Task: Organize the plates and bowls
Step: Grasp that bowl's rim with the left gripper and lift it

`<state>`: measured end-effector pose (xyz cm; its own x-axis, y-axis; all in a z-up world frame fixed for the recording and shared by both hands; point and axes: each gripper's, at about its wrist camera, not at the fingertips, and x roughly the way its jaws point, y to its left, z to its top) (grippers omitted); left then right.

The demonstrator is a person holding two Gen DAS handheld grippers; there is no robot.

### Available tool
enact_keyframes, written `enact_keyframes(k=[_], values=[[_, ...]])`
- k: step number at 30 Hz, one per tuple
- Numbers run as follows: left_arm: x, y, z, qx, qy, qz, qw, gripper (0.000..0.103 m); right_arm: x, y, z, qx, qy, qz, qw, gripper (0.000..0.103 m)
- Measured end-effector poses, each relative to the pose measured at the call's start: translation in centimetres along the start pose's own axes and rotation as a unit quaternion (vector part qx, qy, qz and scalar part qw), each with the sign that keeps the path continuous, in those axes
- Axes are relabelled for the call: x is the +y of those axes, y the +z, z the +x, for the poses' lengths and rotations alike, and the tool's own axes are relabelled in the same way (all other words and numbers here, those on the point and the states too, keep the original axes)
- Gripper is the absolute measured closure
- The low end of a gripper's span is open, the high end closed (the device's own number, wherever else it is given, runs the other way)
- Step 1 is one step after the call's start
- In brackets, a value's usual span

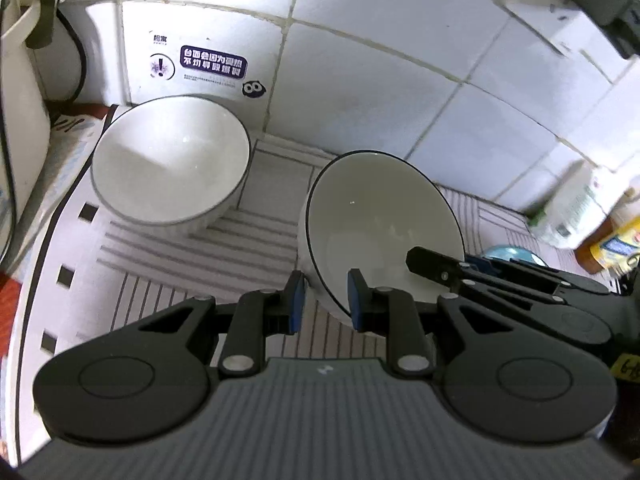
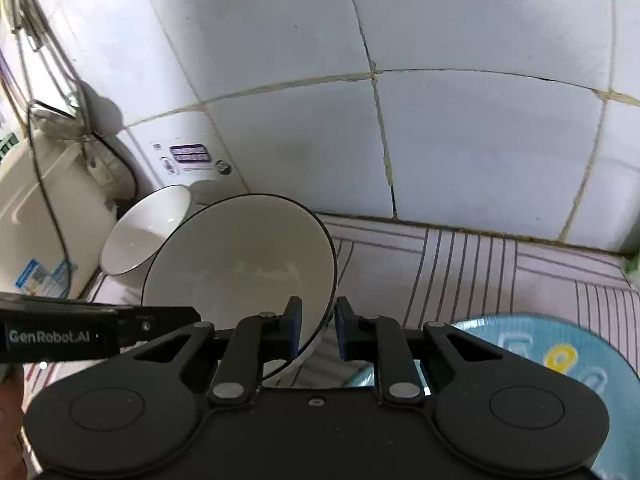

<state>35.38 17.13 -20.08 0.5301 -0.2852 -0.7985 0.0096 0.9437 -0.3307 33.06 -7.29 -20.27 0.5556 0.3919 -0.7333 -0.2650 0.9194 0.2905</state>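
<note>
Two white bowls with dark rims are on a striped mat. The far bowl [image 1: 170, 160] stands near the wall; it also shows in the right wrist view [image 2: 140, 232]. The near bowl [image 1: 380, 216] is tilted, and both grippers straddle its rim. My left gripper [image 1: 323, 300] has its blue pads [image 1: 296, 300] either side of the rim, with a small gap. My right gripper [image 2: 318, 330] likewise straddles the rim of the near bowl [image 2: 240, 260] from the opposite side. A light blue plate [image 2: 560, 360] lies at the lower right.
A tiled wall [image 1: 400, 60] is close behind. A white appliance [image 1: 20, 100] with cables stands at the left. Bottles [image 1: 580, 208] stand at the right. The striped mat [image 1: 180, 272] has a dark border at its left edge.
</note>
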Motion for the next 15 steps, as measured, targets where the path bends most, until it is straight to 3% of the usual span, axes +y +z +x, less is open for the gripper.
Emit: enact_keyframes(k=[10,15], values=[[-2.0,-2.9,-5.8,-0.011,-0.011,-0.005,0.9999,0.082,1.1,-1.5,-6.5,-0.023,0.021,0.019,0.999,0.081],[-3.0,-4.8,-8.0,-0.012,-0.01,-0.003,0.9999,0.082,1.2,-2.3,-9.5,-0.01,0.022,0.036,0.999,0.081]])
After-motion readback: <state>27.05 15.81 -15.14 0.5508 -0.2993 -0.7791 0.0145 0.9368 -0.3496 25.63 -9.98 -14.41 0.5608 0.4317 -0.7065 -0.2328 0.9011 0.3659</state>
